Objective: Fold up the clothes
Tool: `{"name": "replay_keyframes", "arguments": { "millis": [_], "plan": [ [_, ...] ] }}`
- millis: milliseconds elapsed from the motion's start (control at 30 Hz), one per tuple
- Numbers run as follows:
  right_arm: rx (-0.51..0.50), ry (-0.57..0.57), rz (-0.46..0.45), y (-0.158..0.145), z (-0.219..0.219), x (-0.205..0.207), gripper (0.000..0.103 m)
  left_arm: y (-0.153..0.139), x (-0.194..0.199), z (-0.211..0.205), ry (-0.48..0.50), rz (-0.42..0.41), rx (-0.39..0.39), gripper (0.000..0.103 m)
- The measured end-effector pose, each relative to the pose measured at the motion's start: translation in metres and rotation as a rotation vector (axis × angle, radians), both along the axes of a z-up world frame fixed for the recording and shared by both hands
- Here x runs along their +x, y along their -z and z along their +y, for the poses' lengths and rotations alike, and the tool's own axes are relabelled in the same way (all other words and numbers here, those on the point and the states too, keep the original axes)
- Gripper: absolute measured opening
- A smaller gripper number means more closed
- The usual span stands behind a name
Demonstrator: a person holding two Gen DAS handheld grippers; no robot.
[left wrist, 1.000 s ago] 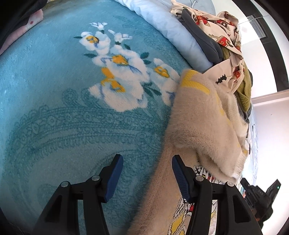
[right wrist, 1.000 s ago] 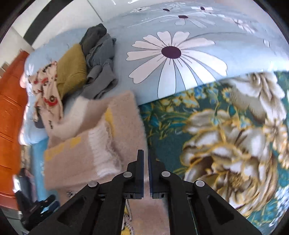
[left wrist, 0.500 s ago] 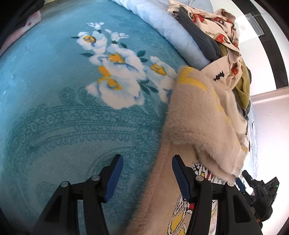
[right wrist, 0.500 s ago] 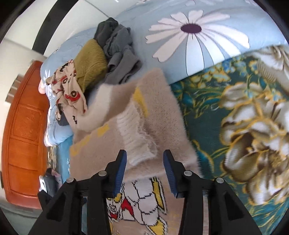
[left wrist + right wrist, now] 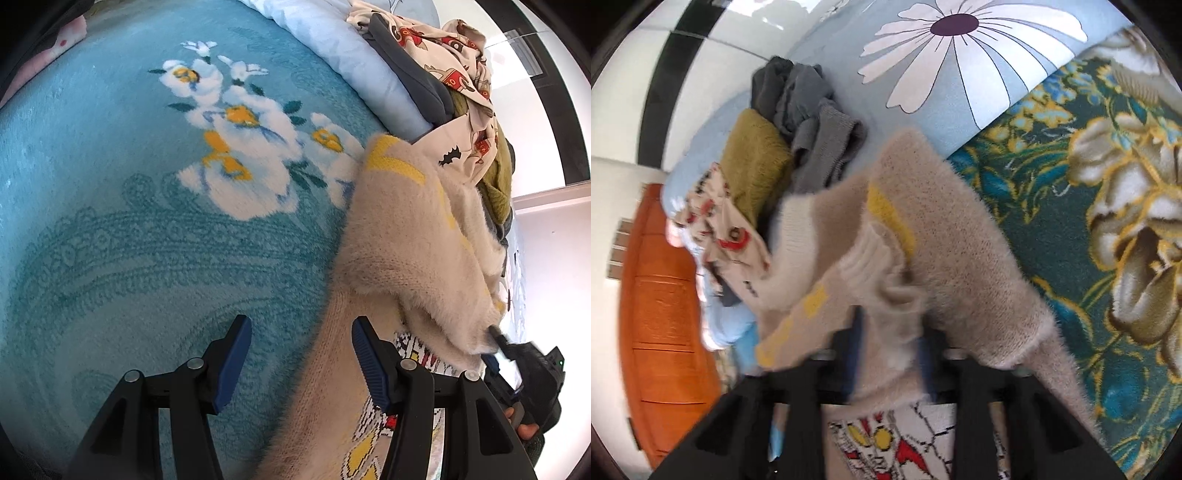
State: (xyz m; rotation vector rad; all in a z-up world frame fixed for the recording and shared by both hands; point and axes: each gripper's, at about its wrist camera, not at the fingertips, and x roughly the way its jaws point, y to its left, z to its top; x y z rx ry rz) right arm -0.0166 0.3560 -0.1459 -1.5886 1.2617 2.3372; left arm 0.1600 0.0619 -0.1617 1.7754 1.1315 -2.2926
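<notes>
1. Two grippers are in play. The left gripper (image 5: 301,360) sits at the bottom centre of its own view with its blue-padded fingers (image 5: 232,360) spread wide and nothing between them. The right gripper (image 5: 888,354) is at the bottom centre of its view, blurred, with its fingers spread and a fold of the sweater hanging into the gap; I cannot tell whether the pads touch the cloth.
2. One beige fuzzy sweater (image 5: 413,236) with yellow marks fills the right half of the left view. Its upper part is folded down over its lower part, where a cartoon print (image 5: 901,446) shows at the bottom of the right view.
3. One heap of other clothes (image 5: 783,147) lies at the upper left of the right view: a mustard piece, grey pieces, and a cream printed piece, touching the sweater's far edge.
4. One teal floral blanket (image 5: 129,221) takes up the left two thirds of the left view, bare of clothes up to the sweater's left edge.
5. One dark green floral blanket (image 5: 1071,229) lies open along the sweater's right edge in the right view, and one light blue daisy sheet (image 5: 960,66) spans the top.
</notes>
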Motion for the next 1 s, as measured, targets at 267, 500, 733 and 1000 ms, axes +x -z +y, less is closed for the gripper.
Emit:
{"name": "replay_keyframes", "arguments": {
  "millis": [267,500,733,1000],
  "plan": [
    [0.178,-0.180,0.106,-0.047,-0.020,-0.007,0.011,-0.002,0.016,0.018,0.001,-0.002,0.000,0.061],
    [0.255,-0.170,0.171,-0.076,0.000,-0.001,0.010,-0.005,0.031,0.035,-0.002,-0.001,0.007,0.063],
    [0.297,-0.145,0.034,-0.030,0.016,0.004,0.010,-0.021,0.030,0.014,0.012,0.069,0.032,0.063],
    [0.288,-0.157,-0.008,-0.013,0.022,0.009,0.010,-0.043,0.003,-0.022,0.096,0.174,0.027,0.064]
  ]
}}
